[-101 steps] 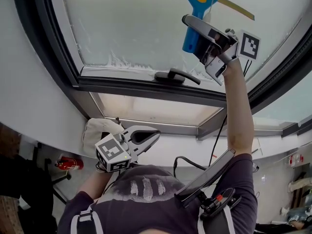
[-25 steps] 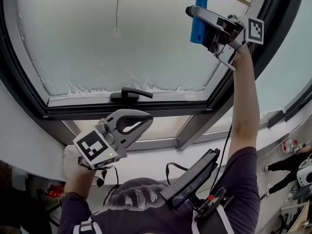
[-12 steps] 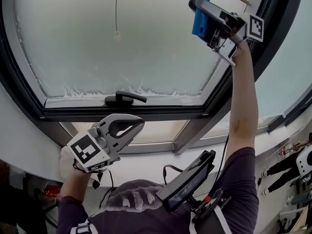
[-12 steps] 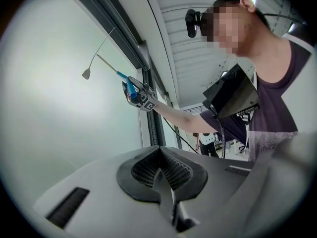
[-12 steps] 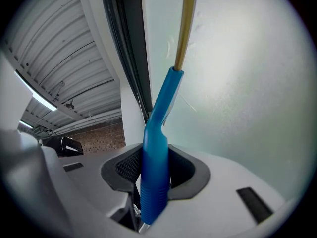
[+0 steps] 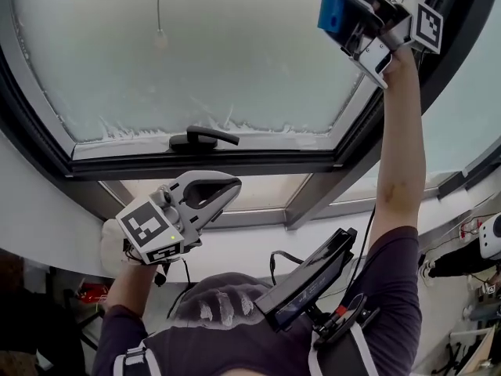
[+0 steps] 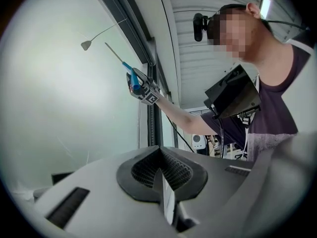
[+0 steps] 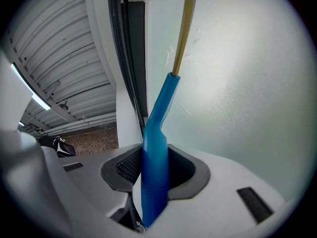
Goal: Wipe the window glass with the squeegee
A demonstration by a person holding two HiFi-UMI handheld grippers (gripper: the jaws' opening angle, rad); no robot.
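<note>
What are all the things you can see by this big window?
frosted white window glass: one, whitish, fills the top of the head view
dark grey metal window frame: one, dark grey, around the glass
black lever window handle: one, black, on the sash's bottom edge
thin grey pull cord with a small knob: one, grey, hanging in front of the glass
blue plastic squeegee: one, blue handle with a yellowish bar, up by the glass's right edge
black flat screen device: one, black, on the person's chest
right gripper: one, grey, raised, shut on the squeegee's handle
left gripper: one, grey, low, shut, empty
</note>
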